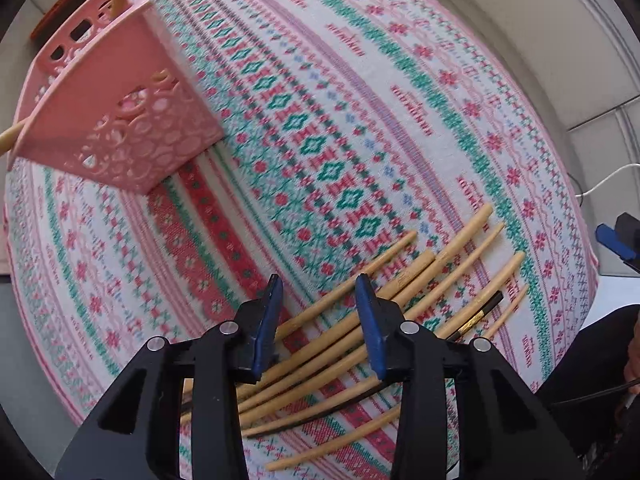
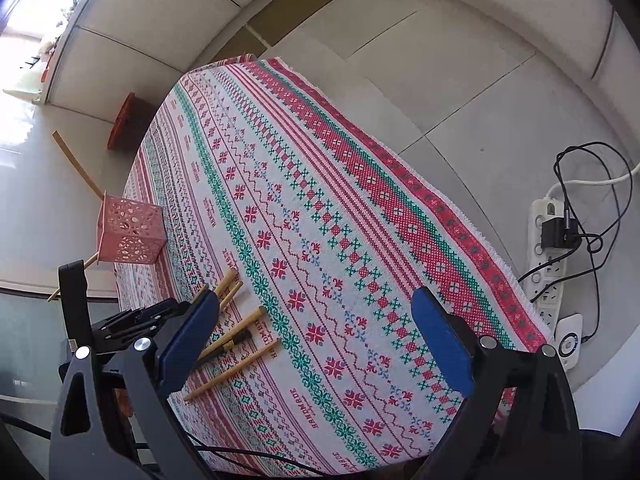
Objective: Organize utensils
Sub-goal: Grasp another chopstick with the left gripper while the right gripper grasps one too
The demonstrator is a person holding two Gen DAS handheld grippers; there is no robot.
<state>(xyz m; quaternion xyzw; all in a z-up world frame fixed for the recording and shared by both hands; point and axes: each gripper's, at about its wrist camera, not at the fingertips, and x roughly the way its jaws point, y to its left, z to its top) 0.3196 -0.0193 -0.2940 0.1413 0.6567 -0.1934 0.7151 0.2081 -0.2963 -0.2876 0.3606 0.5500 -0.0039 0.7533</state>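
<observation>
Left gripper [image 1: 318,320] over diagonal chopsticks [image 1: 400,280]

Home: patterned tablecloth [image 2: 360,208], tiled floor [image 2: 460,92], power strip [image 2: 550,264].

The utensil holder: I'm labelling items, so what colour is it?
Pink, with cut-out holes in its walls: the utensil holder shows best in the left wrist view.

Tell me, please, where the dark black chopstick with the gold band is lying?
In the left wrist view the black gold-banded chopstick lies on the patterned tablecloth, among the pale bamboo chopsticks, right of the left gripper.
</observation>
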